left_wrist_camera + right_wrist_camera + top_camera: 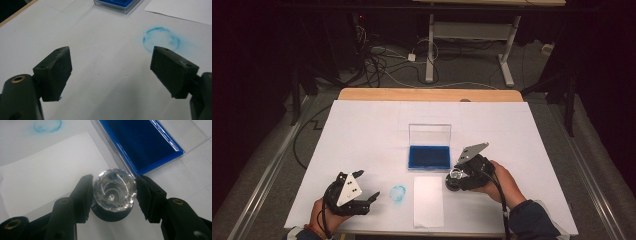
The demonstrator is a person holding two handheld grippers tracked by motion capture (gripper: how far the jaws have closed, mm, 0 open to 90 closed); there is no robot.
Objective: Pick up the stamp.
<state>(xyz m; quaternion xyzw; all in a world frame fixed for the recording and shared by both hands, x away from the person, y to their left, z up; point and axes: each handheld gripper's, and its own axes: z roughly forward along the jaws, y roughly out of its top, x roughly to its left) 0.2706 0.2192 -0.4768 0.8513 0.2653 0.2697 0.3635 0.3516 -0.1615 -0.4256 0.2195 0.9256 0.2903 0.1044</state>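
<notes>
A stamp (455,178) with a clear faceted knob (114,191) and a black base stands on the white table cover, between the ink pad and the paper sheet. My right gripper (115,179) has its two jaws against opposite sides of the knob, shut on it. The blue ink pad (429,156) lies in a clear case with its lid standing up. A white paper sheet (428,201) lies in front of the pad. My left gripper (367,185) rests at the front left, open and holding nothing (111,53).
A smudged blue ring mark (398,194) sits on the table cover between the left gripper and the paper, also seen as a ring mark (161,38) just beyond the left jaws. The table's wooden far edge (429,94) shows behind; cables lie on the floor beyond.
</notes>
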